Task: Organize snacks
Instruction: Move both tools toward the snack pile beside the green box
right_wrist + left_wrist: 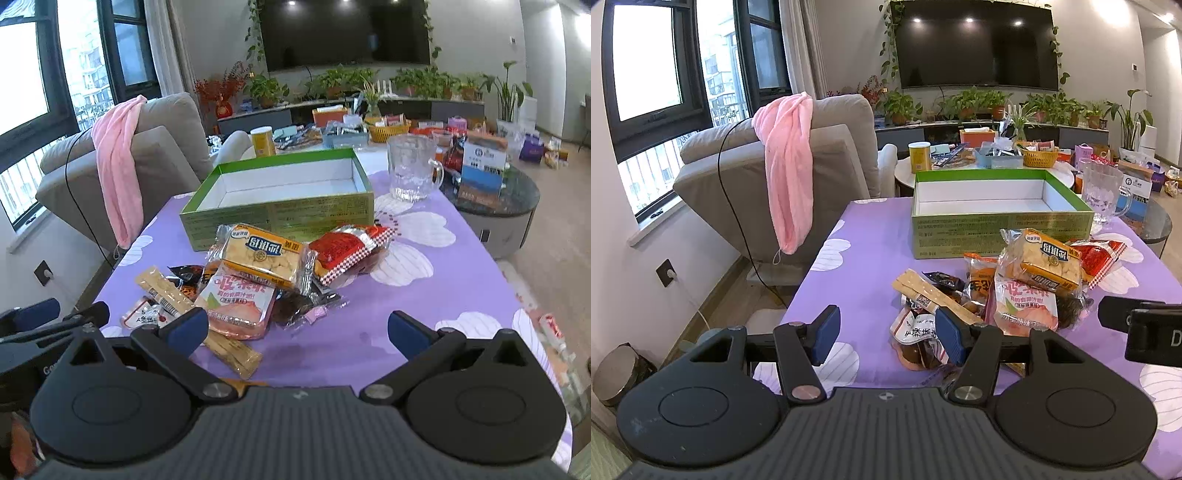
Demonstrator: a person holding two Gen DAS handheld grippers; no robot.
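Living room bkgd: dark TV (977, 44) on far wall, potted plants along the shelf below, grey armchair (798, 177) by the window w/ pink towel (788, 166) draped over its back. Desk (864, 258) carried a purple cloth w/ white flower print.

Green box (1001, 216), white inside, sat open at far side of desk, nothing visible in it. Glass mug (412, 171) stood just beside box, on its right.

Snack pile (258, 280) lay on cloth in front of box, touching or nearly touching its near wall: yellow cracker pack (264, 254) on top, pink peach-print pouch (236, 302) under it, red checkered pack (351, 247) to the right, tan stick pack (173, 295) to the left, several darker pkts beneath.

Left gripper (886, 338): jaws stood wide, nothing between them; right pad overlapped a small pouch at pile's near-left edge, contact unclear.

Right gripper (297, 328): jaws wide apart, nothing gripped, bare cloth between them; left finger sat over the stick pack.
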